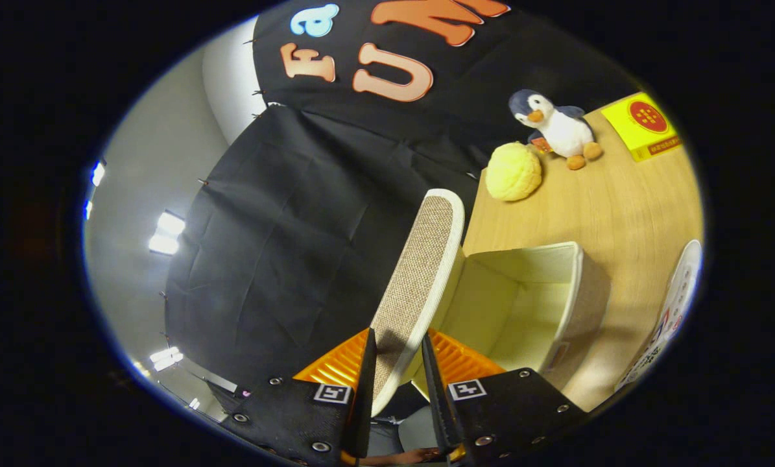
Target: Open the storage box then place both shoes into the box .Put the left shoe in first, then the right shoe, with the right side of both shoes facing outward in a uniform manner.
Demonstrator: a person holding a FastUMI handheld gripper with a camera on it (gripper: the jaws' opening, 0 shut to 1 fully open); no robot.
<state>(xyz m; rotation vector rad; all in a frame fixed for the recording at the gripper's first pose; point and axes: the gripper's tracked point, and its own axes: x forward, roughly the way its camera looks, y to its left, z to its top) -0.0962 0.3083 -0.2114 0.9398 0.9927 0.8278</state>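
Nearest the camera: the tongs (397, 373), pinching the near edge of the storage box lid (419, 285) from both sides. Lid raised and swung back, woven outer face turned toward the booth's dark cloth wall, long axis running straight ahead from between the fingers and up away from them. Storage box (575, 292) lying just ahead and to the right of the tongs, open, pale lining showing, seemingly nothing inside. Box resting on the wooden tabletop (620, 207). Beyond the box, a round yellow plush (513, 170) and a toy penguin (556, 130), touching or nearly so, with a yellow card (643, 124) farther off. Beside the box on the right, part of a white shoe (672, 311), well apart from the fingers. Judged from this: opening about done; coming move hinged on the lid's hinge line, lying between tongs and box cavity, lid needing to tip farther away from the box.
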